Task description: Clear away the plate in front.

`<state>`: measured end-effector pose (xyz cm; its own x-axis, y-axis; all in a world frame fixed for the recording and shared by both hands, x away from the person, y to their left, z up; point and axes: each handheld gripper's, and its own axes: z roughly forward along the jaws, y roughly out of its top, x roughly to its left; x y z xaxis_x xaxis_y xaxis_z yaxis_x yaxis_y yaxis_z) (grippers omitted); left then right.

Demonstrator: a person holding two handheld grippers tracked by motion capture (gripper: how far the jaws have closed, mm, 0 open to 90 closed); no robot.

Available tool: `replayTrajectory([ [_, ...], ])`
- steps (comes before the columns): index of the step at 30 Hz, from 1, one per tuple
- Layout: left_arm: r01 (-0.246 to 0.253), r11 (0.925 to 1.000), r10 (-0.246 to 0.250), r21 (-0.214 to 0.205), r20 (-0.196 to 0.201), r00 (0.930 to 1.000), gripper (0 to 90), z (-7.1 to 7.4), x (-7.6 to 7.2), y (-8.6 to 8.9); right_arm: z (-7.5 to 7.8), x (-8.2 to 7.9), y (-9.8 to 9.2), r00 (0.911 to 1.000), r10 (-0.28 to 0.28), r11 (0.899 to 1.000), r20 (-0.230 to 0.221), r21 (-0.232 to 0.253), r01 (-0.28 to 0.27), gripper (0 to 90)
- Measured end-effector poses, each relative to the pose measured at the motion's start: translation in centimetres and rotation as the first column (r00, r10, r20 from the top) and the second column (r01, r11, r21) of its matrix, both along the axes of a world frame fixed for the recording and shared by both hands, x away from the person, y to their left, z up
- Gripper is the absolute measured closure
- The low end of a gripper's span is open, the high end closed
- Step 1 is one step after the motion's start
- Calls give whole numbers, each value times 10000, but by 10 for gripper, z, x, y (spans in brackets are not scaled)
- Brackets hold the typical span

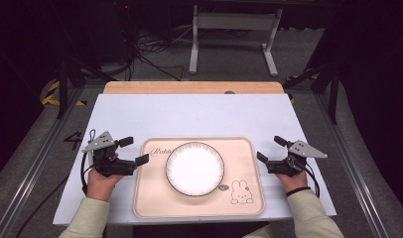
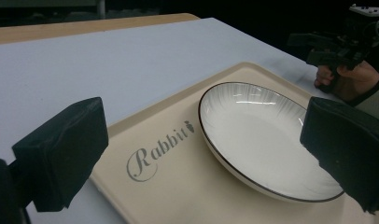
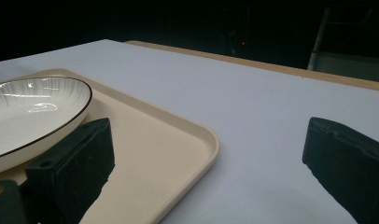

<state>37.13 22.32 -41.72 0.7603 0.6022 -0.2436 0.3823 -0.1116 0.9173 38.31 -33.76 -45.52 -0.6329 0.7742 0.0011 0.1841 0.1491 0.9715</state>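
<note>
White tabletop under both hands; I see the beige tray (image 1: 155, 198) centred on it, the plate (image 1: 194, 168) on its middle. My left gripper (image 1: 134, 151) and right gripper (image 1: 271, 149) flank the tray's short edges, jaws spread and empty, about equally near.

A white table (image 1: 189, 116) carries a beige tray (image 1: 155, 198) near its front edge.

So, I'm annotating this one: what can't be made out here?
- Small badge on the tray beside the plate, high view: too small to read.
- Plate's near rim, right gripper view: behind a jaw.
- Tray's rabbit drawing, left gripper view: behind the jaw.
</note>
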Motion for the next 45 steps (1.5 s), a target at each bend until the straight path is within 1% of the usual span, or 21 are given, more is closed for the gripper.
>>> replayTrajectory([
  [3, 10, 9999, -9, -107, 160, 9999, 11, -2, -2, 6, 0, 0, 0, 10000, -7, 10000, 5, 11, 7, 24],
  [7, 126, 9999, -126, 2, 405, 9991, 23, -6, -3, 13, 0, 0, 0, 10000, -9, 10000, -8, 24, 9, 24],
  [8, 185, 9998, -187, 48, 530, 9984, 25, -8, -4, 15, 0, 0, 0, 10000, -7, 10000, -8, 17, 7, 24],
  [11, 199, 9998, -199, 2, 599, 9980, 28, -12, -4, 20, 0, 0, 0, 10000, 16, 10000, -1, -26, -16, 24],
  [13, 162, 9998, -153, -147, 585, 9982, 28, -16, -4, 24, 0, -1, 0, 10000, 28, 10000, -11, -20, -28, 24],
  [15, 80, 9999, -72, -121, 648, 9979, 28, -19, -4, 27, 0, 0, 0, 10000, 24, 10000, -9, 16, -24, 23],
  [17, 134, 9999, -132, -34, 692, 9975, 35, -20, -5, 29, 0, 0, 0, 10000, 15, 10000, -19, 39, -15, 23],
  [18, 124, 9999, -128, 44, 842, 9964, 37, -21, -5, 30, 0, 0, 0, 10000, 14, 10000, -16, 37, -14, 23],
  [20, 153, 9997, -168, 171, 939, 9954, 38, -23, -6, 31, 0, 0, 0, 10000, 18, 10000, -12, 33, -18, 23],
  [26, 134, 9996, -152, 239, 761, 9970, 29, -30, -7, 34, 0, 0, 0, 10000, 21, 10000, -21, 42, -21, 23],
  [27, 142, 9998, -150, 138, 626, 9979, 29, -33, -6, 36, 0, 0, 0, 10000, 23, 10000, -23, 47, -23, 23],
  [31, 85, 9993, -106, 366, 579, 9983, 29, -37, -7, 41, 0, 0, 0, 10000, 30, 10000, -6, 42, -30, 23],
  [32, 96, 9994, -110, 337, 438, 9990, 29, -39, -7, 42, 0, 0, 0, 10000, 32, 10000, -7, 42, -32, 23],
  [34, 75, 9993, -86, 356, 318, 9995, 27, -42, -7, 43, 0, 0, 0, 10000, 38, 10000, -12, 52, -38, 23],
  [36, 34, 9993, -48, 366, 391, 9992, 26, -42, -8, 44, 0, 0, 0, 10000, 37, 10000, -8, 50, -37, 23],
  [37, 53, 9992, -65, 386, 334, 9994, 26, -42, -8, 45, 0, 0, 0, 10000, 32, 10000, -10, 49, -32, 23],
  [38, 30, 9995, -37, 304, 237, 9997, 24, -43, -8, 45, 0, 0, 0, 10000, 33, 10000, -9, 48, -33, 23],
  [40, 32, 9997, -30, 261, -104, 9999, 19, -45, -7, 46, 0, 0, 0, 10000, 33, 10000, -8, 47, -33, 23],
  [41, 62, 9995, -57, 297, -184, 9998, 19, -46, -7, 47, 0, 0, 0, 10000, 32, 10000, -11, 48, -32, 23],
  [44, -160, 9995, 173, 265, -485, 9987, 21, -49, -7, 49, 0, 0, 0, 10000, 37, 10000, -9, 52, -37, 23],
  [45, -282, 9993, 300, 261, -694, 9971, 23, -50, -6, 50, 0, 0, 0, 10000, 33, 10000, -14, 54, -33, 23],
])
